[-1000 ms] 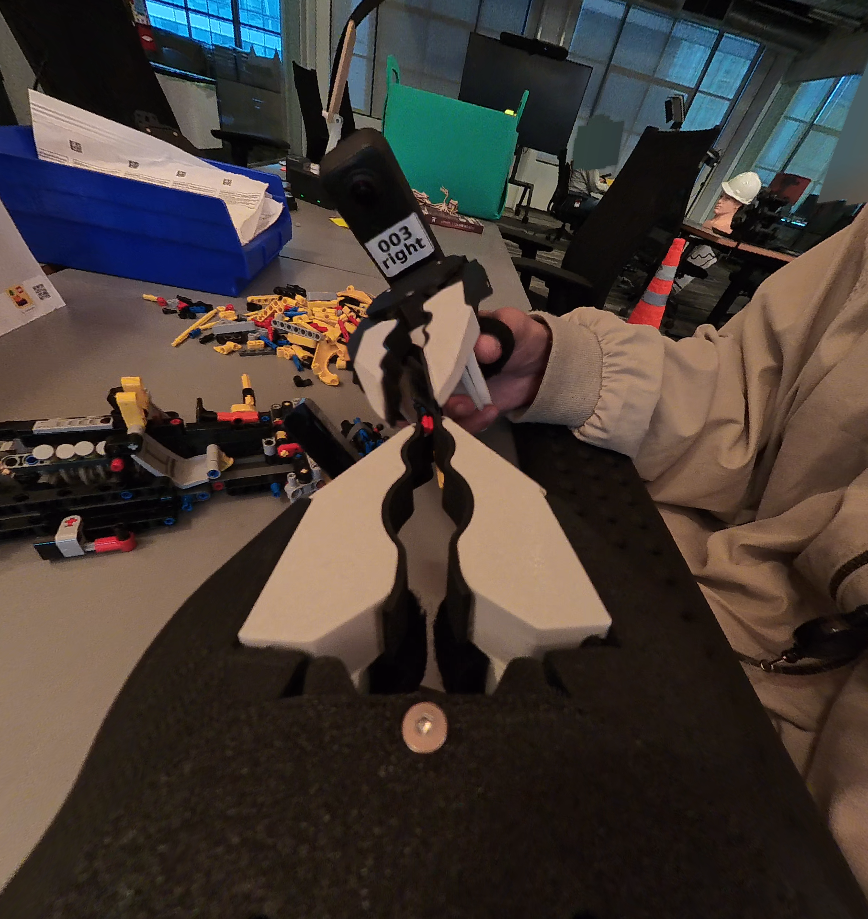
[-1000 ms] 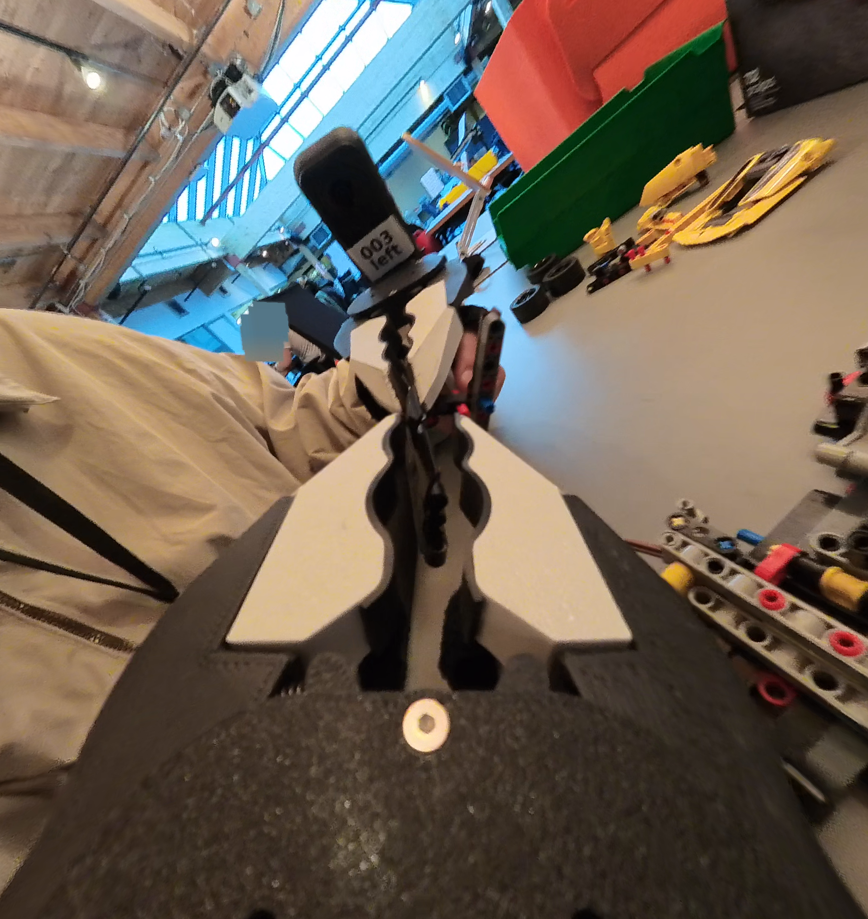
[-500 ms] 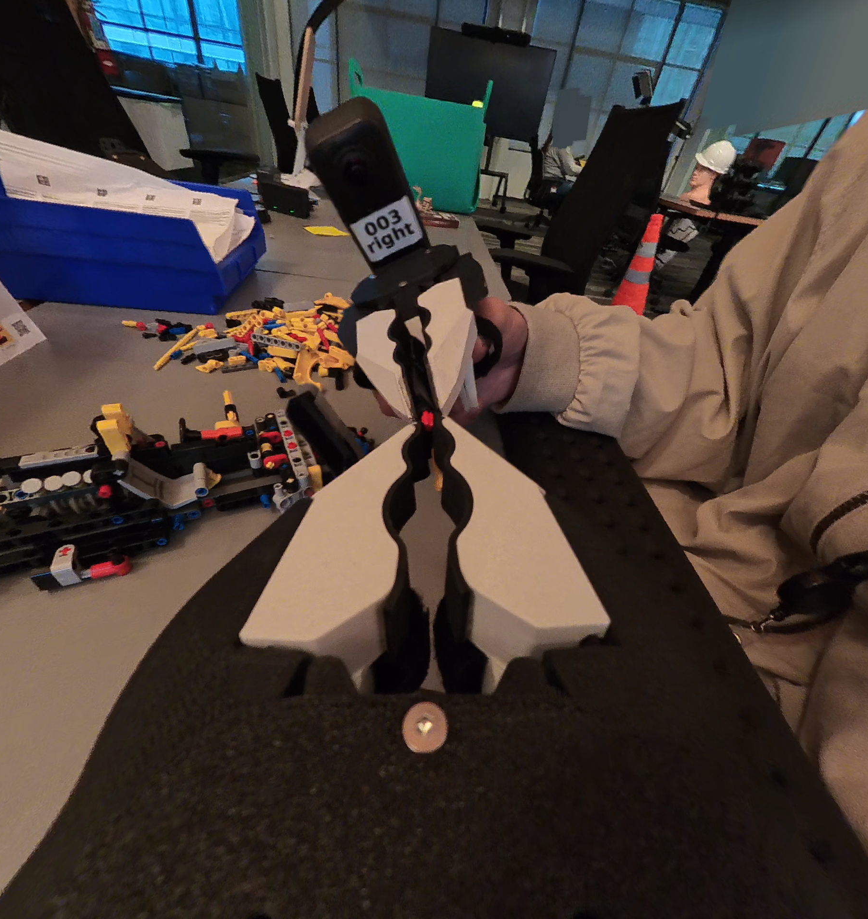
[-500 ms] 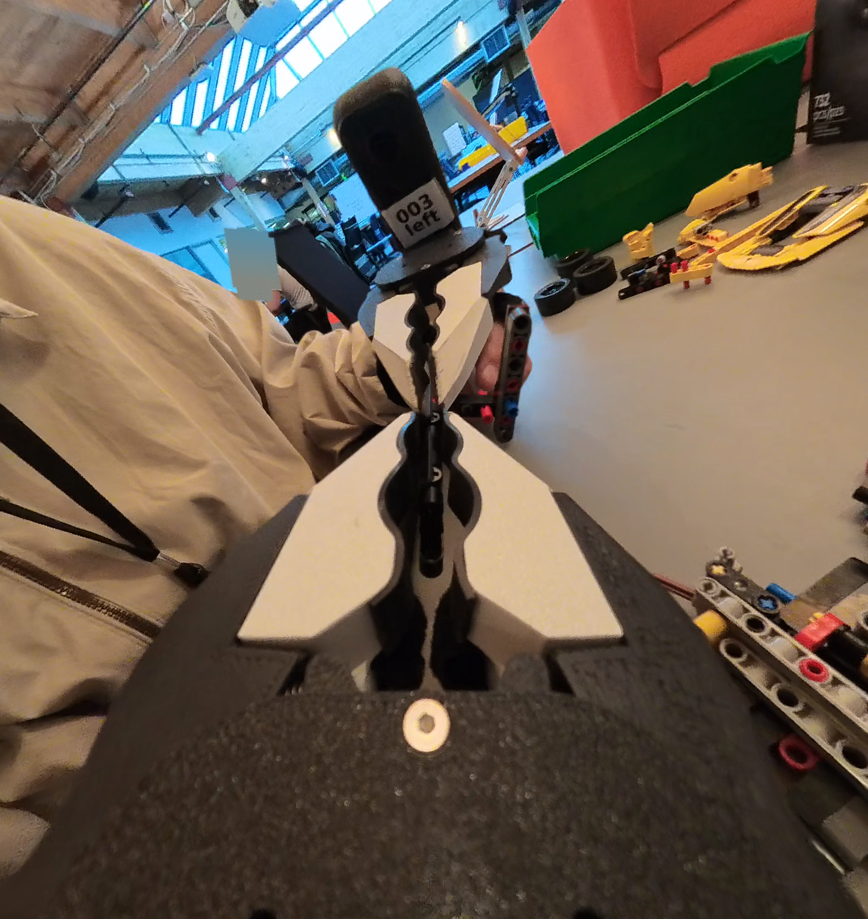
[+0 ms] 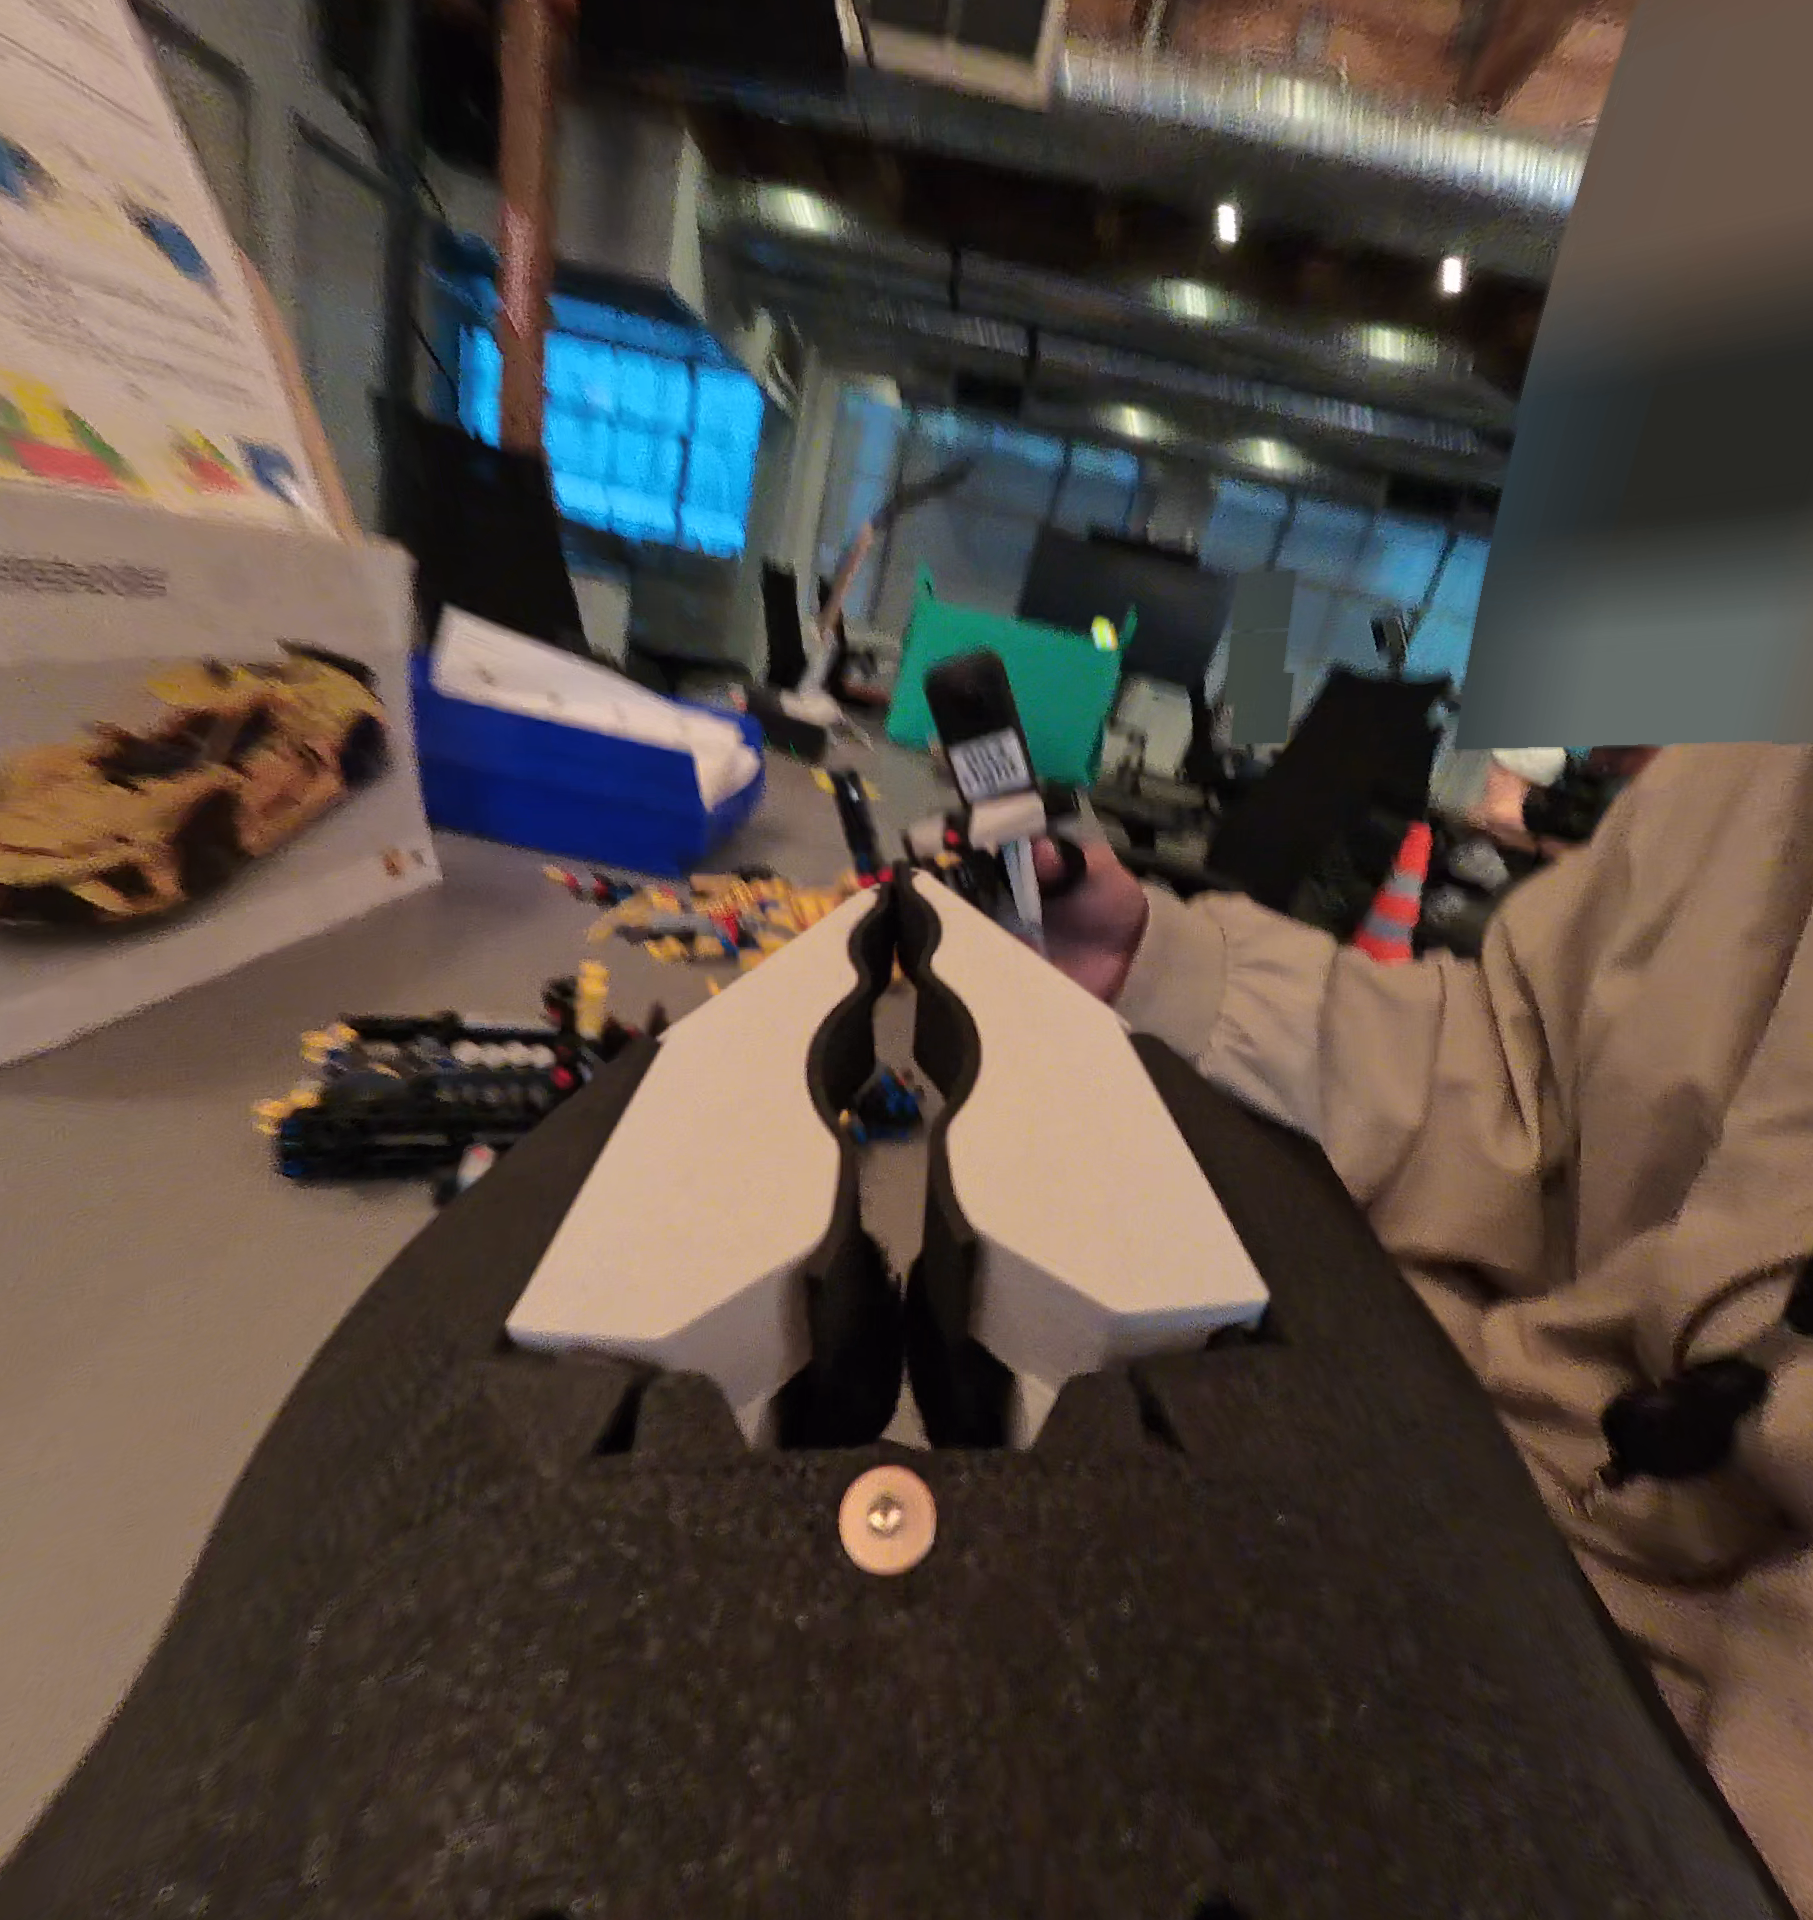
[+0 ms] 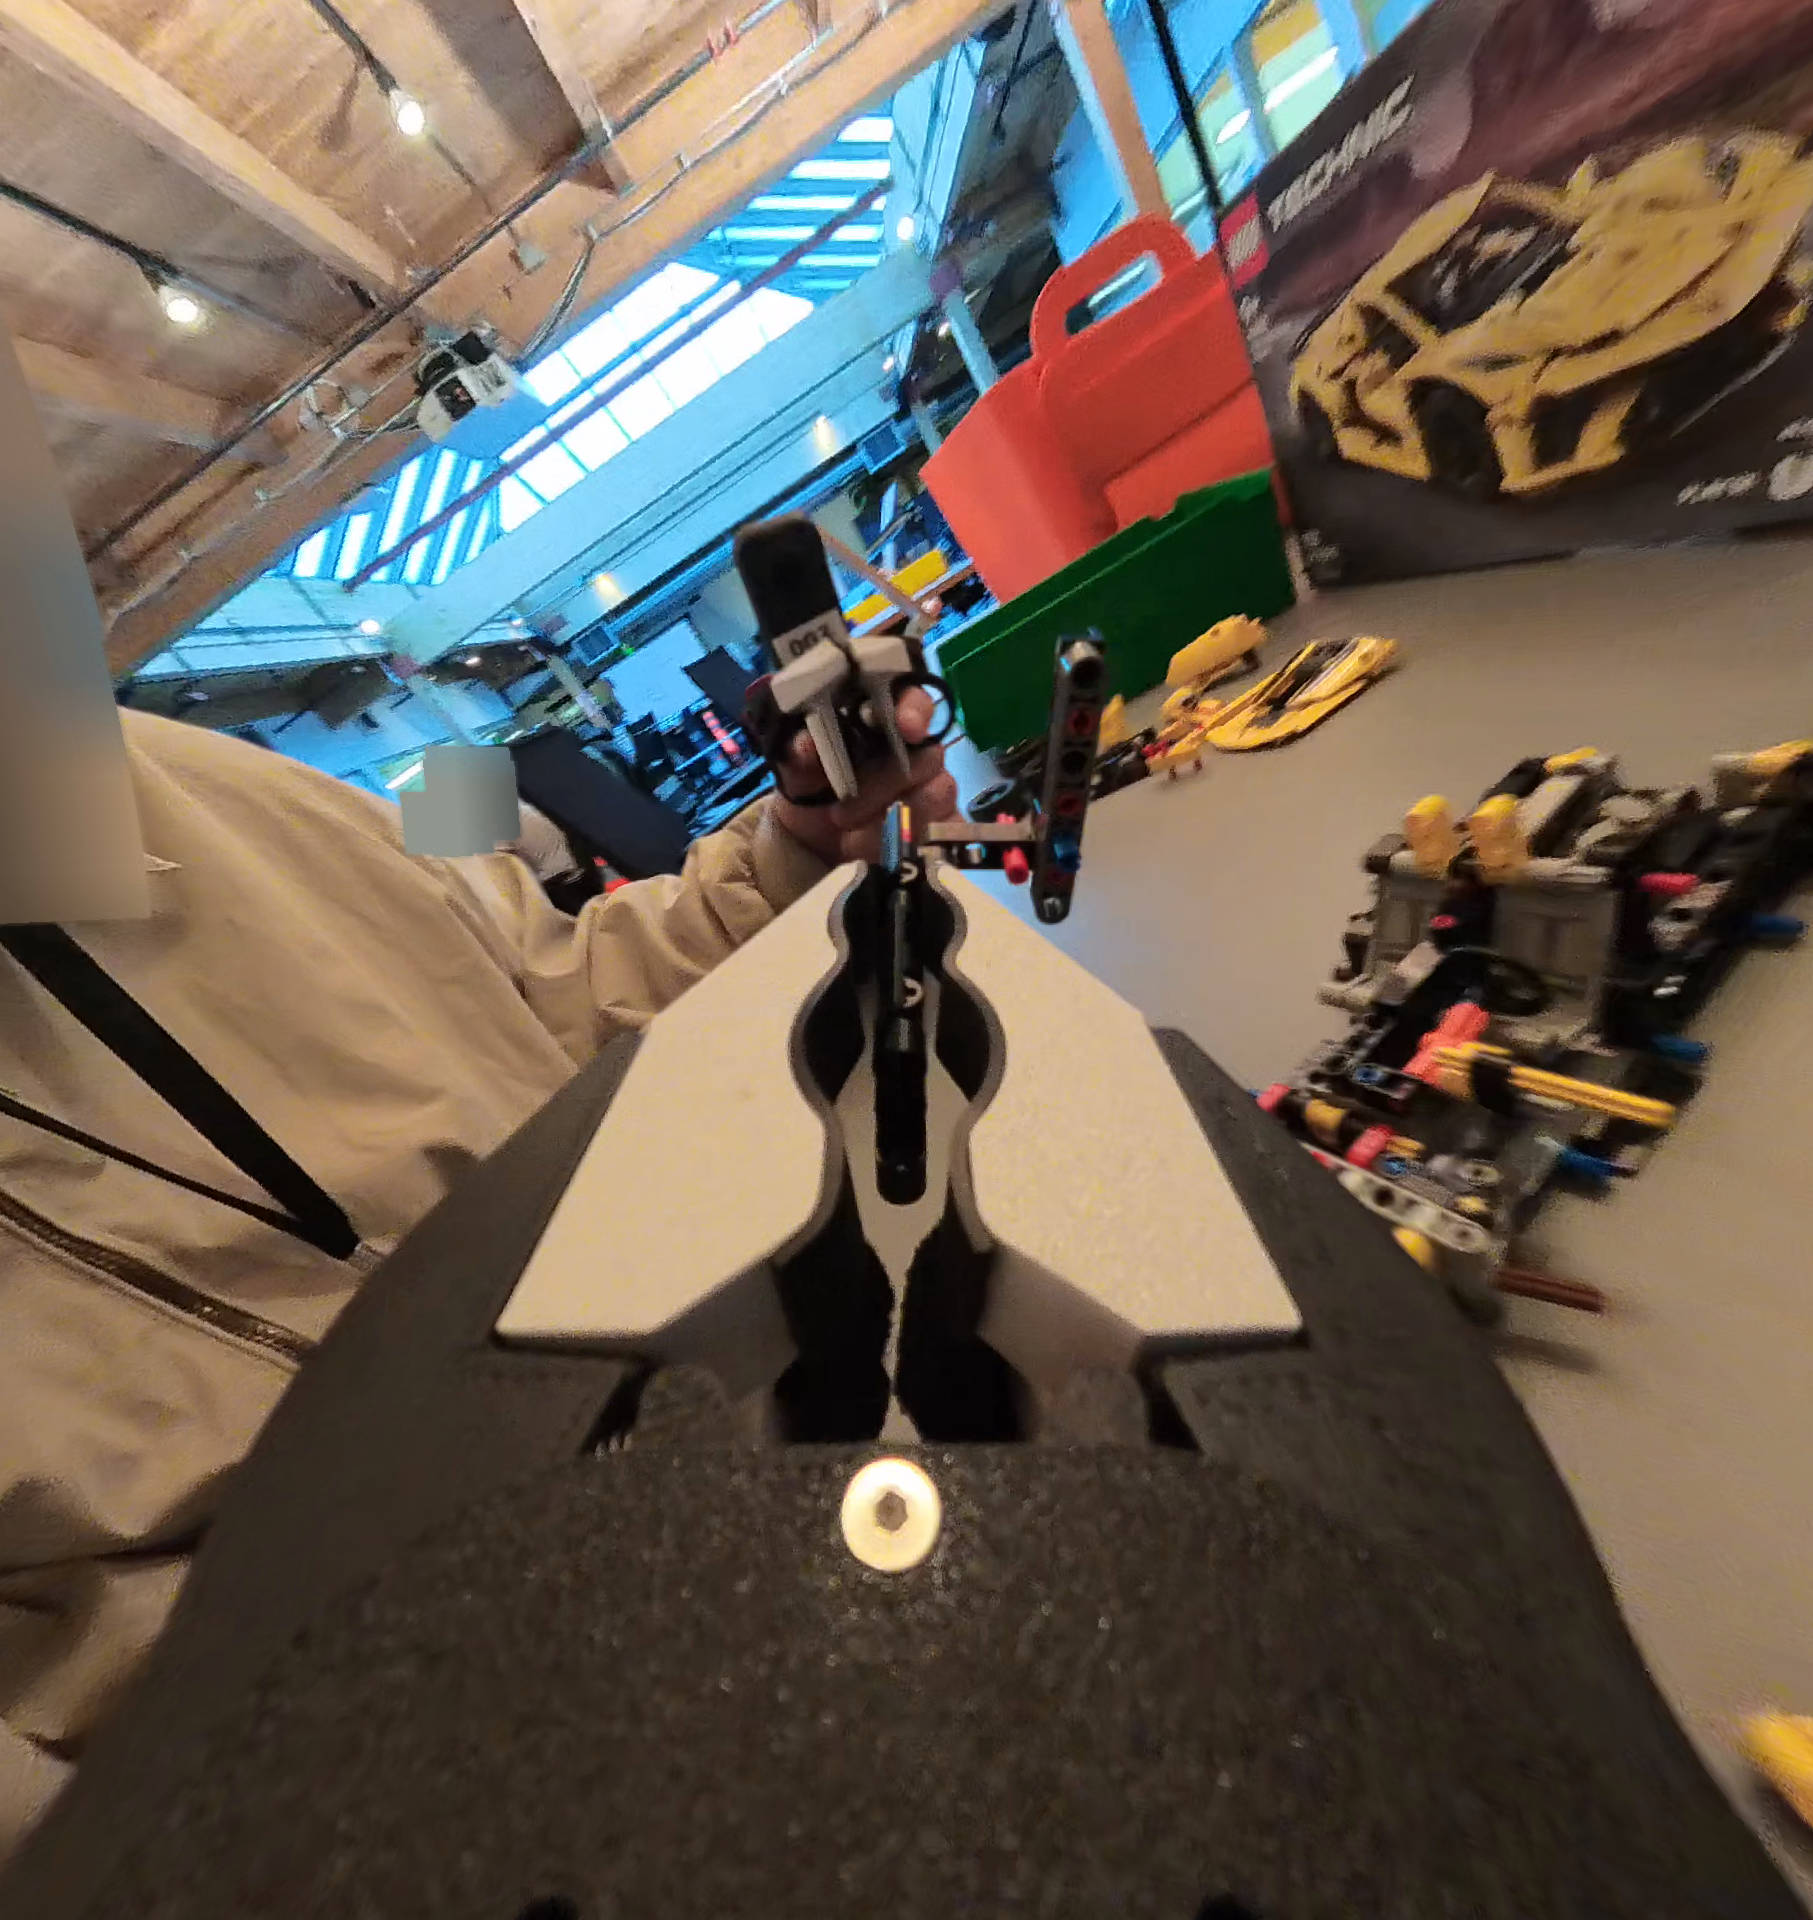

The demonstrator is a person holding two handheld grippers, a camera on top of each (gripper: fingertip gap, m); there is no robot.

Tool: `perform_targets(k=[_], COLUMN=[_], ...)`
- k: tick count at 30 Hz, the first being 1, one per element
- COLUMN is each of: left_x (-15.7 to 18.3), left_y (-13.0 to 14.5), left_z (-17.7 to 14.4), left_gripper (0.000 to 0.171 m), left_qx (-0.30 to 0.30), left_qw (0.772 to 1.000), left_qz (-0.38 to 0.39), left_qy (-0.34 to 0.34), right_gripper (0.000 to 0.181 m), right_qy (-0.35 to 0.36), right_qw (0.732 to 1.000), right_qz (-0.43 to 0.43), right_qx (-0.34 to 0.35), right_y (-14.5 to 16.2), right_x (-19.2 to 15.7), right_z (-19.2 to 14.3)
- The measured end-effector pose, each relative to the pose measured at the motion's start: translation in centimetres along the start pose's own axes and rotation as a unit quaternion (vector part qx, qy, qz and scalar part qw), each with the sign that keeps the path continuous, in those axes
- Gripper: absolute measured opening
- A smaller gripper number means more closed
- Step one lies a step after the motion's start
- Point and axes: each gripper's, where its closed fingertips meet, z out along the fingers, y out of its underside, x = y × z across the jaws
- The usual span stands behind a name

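Both pairs of jaws are pressed together at the tips. The right gripper is clamped on a thin black rod that runs back between its fingers; a small grey cross-piece at the rod's front end joins a dark beam with holes, which stands upright in the air above the table. The left gripper is closed too, but blur hides whether its tips pinch anything; from the right wrist view it shows only from its back end, so I cannot tell there either.

Just beyond the left gripper's tips, a hand holds the other gripper. On the tabletop behind lie a half-built black and yellow model, loose yellow pieces, a blue bin of papers toward the far edge and a box showing a yellow car.

Judging by the rod's slim grip, a firm squeeze and slow, level motion would keep the beam from swinging.
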Motion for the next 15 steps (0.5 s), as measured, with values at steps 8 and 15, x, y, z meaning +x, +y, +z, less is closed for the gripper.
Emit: perform_targets(k=[8,15], left_x=[1.2,2.4], left_y=[6.6,5.2], left_z=[6.5,7.8], left_gripper=[0.006,0.014], left_qx=[-0.112,-0.057], left_qw=[0.99,0.988], left_qz=[-0.082,-0.136], left_qy=[0.01,0.037], right_gripper=[0.005,0.005], right_qy=[0.029,0.013], right_qw=[0.999,0.997], right_qz=[-0.007,-0.009], right_qx=[0.043,0.071], right_y=[-0.2,0.3], right_x=[0.2,-1.4], right_z=[4.5,8.3])
